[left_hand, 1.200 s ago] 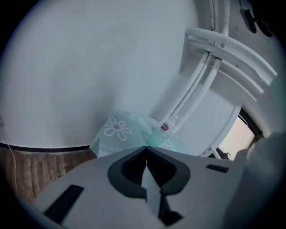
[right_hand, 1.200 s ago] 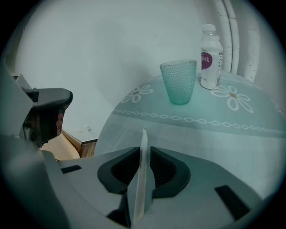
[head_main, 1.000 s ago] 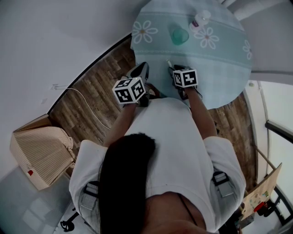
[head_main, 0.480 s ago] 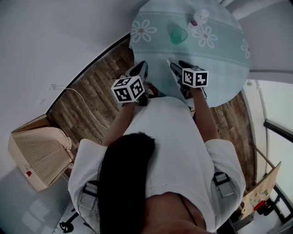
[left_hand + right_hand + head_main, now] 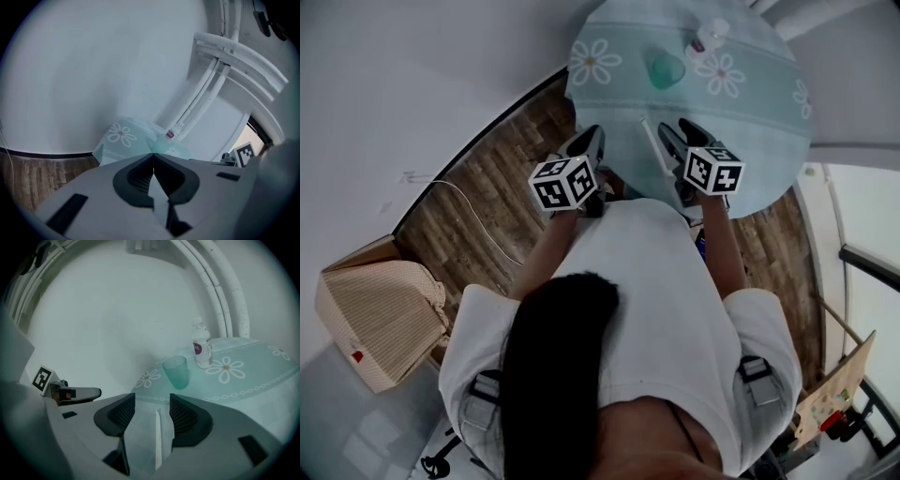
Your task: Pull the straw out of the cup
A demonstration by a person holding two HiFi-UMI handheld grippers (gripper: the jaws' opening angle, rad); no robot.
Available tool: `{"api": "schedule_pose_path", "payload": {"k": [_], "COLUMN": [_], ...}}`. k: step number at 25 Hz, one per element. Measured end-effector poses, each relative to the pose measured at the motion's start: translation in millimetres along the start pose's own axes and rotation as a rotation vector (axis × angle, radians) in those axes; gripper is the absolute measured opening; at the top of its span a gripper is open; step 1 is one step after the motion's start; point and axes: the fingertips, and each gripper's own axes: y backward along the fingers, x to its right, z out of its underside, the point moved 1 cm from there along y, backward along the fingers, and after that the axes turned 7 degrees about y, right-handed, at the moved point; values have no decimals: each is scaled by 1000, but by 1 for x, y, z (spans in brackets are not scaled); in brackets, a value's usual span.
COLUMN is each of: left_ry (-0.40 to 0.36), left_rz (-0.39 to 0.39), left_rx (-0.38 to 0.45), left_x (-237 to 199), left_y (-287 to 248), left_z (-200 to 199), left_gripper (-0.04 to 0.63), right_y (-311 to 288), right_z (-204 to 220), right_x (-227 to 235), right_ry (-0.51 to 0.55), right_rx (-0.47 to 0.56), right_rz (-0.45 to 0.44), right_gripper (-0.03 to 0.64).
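Note:
A translucent green cup (image 5: 666, 68) (image 5: 176, 371) stands upright on the round table, with no straw in it. The white straw (image 5: 652, 145) (image 5: 158, 437) lies flat on the tablecloth near the front edge. My right gripper (image 5: 679, 133) (image 5: 152, 399) hovers above it, open; its jaws have just been opening, and the straw shows in the gap below them, untouched by the pads. My left gripper (image 5: 591, 137) (image 5: 153, 154) is shut on nothing, held at the table's front left edge.
A small white bottle (image 5: 710, 36) (image 5: 202, 348) with a purple label stands behind the cup. The table (image 5: 769, 112) wears a pale teal cloth with daisies. White pipes (image 5: 225, 291) run up the wall behind. A beige box (image 5: 380, 319) sits on the floor at left.
The right gripper has risen and shifted right, and its jaws have opened wide. The straw now lies free on the tablecloth. The left gripper has stayed put.

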Motion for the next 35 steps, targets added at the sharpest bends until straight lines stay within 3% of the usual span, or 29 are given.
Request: {"api": "schedule_pose_path", "payload": {"k": [9,21,35], "left_ry": [-59,-92,-130], "left_rz": [56,113,124], "left_rx": [-6,0,-1], "left_x": [15,26,30], "left_y": [2,7,8], "left_z": [-2,-1,-3], "left_gripper": [9,9,9], "right_y": [29,40,39], "right_z": [-33,-22,-14], "right_x": [-13,-30,-39], "right_ry": [41,59,44], "right_rx": [147,168,171], "right_rz": [68,102,115], "right_gripper": [210,206,68]}}
